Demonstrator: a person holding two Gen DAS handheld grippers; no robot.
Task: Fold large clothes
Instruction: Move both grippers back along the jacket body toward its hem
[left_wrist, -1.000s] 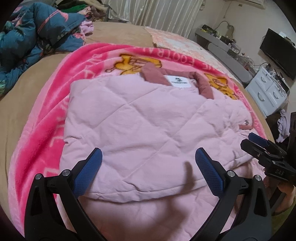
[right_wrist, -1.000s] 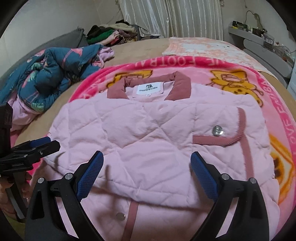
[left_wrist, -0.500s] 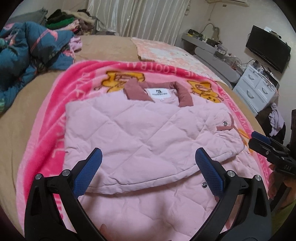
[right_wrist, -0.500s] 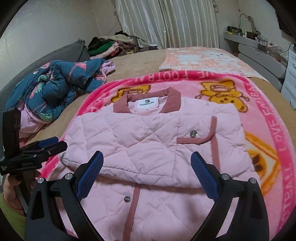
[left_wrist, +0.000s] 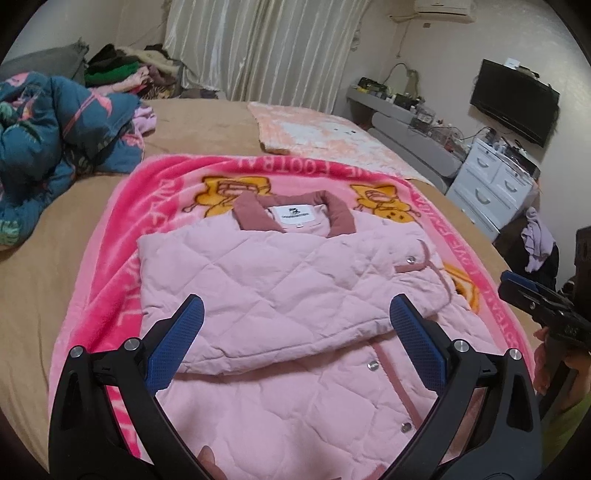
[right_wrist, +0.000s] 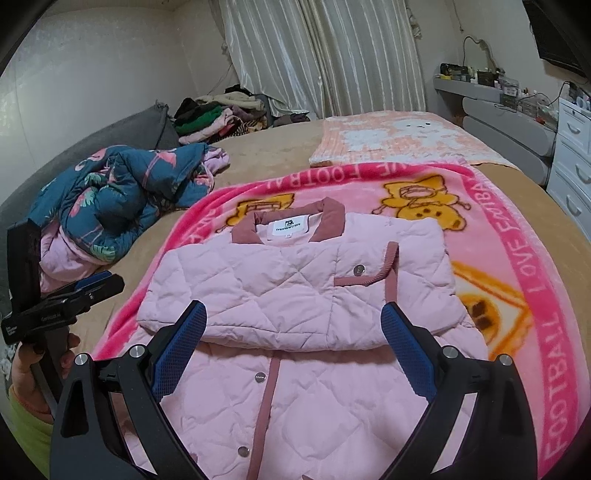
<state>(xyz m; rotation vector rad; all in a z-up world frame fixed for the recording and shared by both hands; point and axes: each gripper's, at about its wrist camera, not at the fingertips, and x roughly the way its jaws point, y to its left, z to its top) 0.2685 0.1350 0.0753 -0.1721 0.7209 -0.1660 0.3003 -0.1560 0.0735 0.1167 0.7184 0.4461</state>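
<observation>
Both tools hang empty above the bed — left gripper (left_wrist: 293, 343) and right gripper (right_wrist: 291, 345), jaws spread wide. On the pink cartoon blanket (right_wrist: 517, 236) lies the pink quilted jacket (right_wrist: 295, 288), sides folded across its chest, collar (right_wrist: 288, 221) far. Its snap-buttoned lower half (right_wrist: 295, 406) looks unfolded yet — likely one fold left

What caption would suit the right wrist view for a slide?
Open right gripper above a partly folded pink quilted jacket lying on a pink blanket.
</observation>
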